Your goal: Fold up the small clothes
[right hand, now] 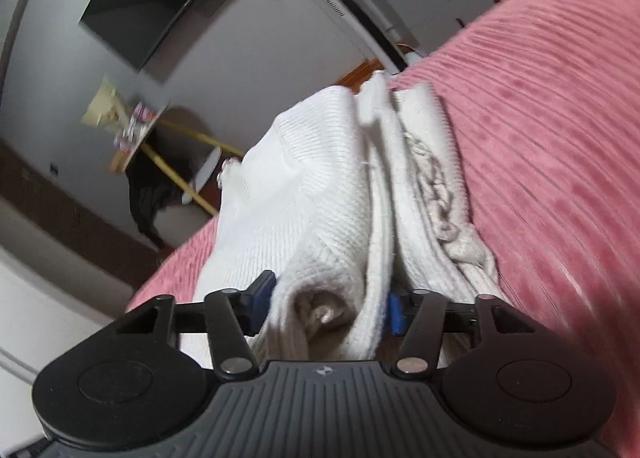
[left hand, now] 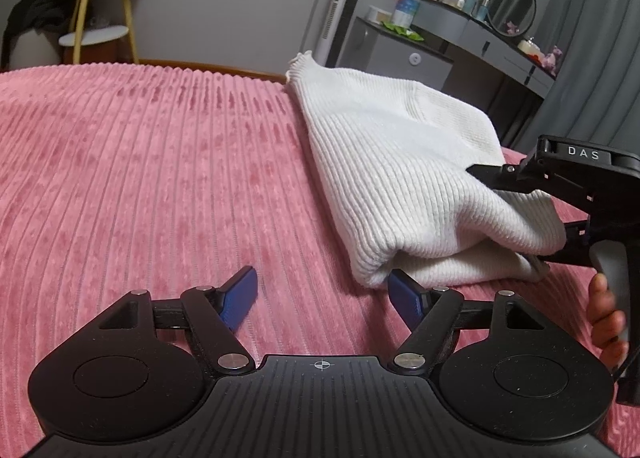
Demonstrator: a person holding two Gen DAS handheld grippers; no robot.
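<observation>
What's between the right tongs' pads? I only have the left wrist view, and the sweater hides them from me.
Observer: In the right wrist view, the right tongs have a thick bundle of the white sweater between the blue pads.
Operator: Every layer, or only some?
Observer: Only some. A layer with a cable-knit pattern lies outside the pads, on the side toward the pink bedspread.
Operator: Is that view sharp enough to trust?
Observer: The room behind is blurred, but the pads and the fabric between them are clear.
</observation>
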